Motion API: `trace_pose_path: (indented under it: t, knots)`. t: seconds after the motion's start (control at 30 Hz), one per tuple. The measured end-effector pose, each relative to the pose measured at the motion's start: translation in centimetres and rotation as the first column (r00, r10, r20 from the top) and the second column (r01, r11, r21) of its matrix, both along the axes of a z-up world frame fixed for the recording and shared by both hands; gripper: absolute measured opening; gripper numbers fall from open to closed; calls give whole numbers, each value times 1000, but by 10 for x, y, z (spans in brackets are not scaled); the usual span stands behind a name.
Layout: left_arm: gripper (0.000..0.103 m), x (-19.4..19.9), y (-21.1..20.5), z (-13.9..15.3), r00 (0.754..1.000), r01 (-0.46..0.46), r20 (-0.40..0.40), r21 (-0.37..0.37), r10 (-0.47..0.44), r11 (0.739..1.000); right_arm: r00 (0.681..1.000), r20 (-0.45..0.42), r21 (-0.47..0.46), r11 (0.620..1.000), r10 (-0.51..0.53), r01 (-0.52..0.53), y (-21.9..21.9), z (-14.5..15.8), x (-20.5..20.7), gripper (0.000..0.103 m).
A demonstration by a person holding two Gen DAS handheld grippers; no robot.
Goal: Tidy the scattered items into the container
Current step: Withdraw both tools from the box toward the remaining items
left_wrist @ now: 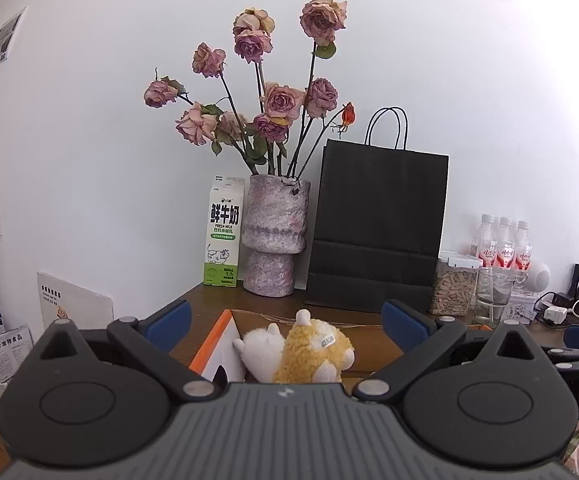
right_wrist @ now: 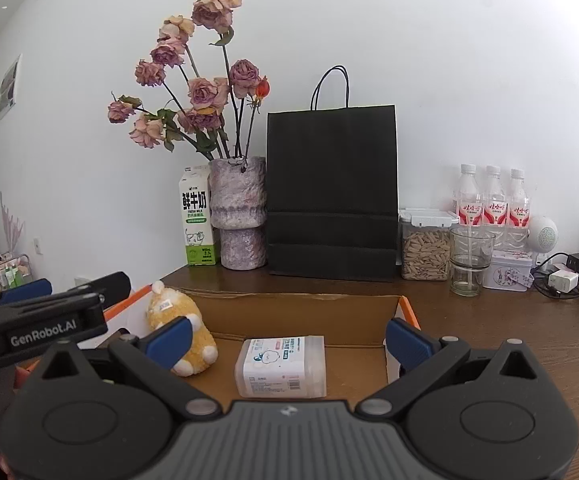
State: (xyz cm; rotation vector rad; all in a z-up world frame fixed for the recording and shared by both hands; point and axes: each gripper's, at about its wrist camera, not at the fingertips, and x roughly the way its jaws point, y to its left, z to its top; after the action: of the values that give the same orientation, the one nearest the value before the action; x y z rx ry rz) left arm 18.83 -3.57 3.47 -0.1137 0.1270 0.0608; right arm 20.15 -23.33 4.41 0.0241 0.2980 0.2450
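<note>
Left wrist view: the left tongs [left_wrist: 285,322] stand wide and hold nothing, their blue pads apart above a cardboard box [left_wrist: 213,346] with an orange edge. A yellow plush [left_wrist: 313,354] lies in the box at its left side, against a white plush part [left_wrist: 263,350]. Behind, on the brown bench [left_wrist: 205,300], stand a milk carton [left_wrist: 225,232], a vase [left_wrist: 275,236] of dried roses, a black bag [left_wrist: 377,228], a jar [left_wrist: 453,284], a glass [left_wrist: 489,296] and three bottles [left_wrist: 503,246].

Right wrist view: the right tongs [right_wrist: 289,338] are also wide, empty, over the box [right_wrist: 297,312]. The plush [right_wrist: 181,328] sits in the box's left corner, partly behind the left pad. A tissue pack [right_wrist: 281,366] lies flat on the box floor, near the middle, apart from the plush. The left tongs [right_wrist: 33,320] show at the left edge; their gap cannot be judged here.
</note>
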Motion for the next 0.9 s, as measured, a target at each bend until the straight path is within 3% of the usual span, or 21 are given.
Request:
trace_pose_path:
  t: [0.6, 0.9]
  knots:
    - [103, -67, 15, 24, 999, 33, -6, 47, -32, 998, 999, -16, -43, 998, -36, 35, -22, 9, -68, 103]
    - [103, -98, 34, 13, 996, 12, -90, 85, -5, 996, 996, -68, -65, 997, -56, 52, -41, -7, -106, 103]
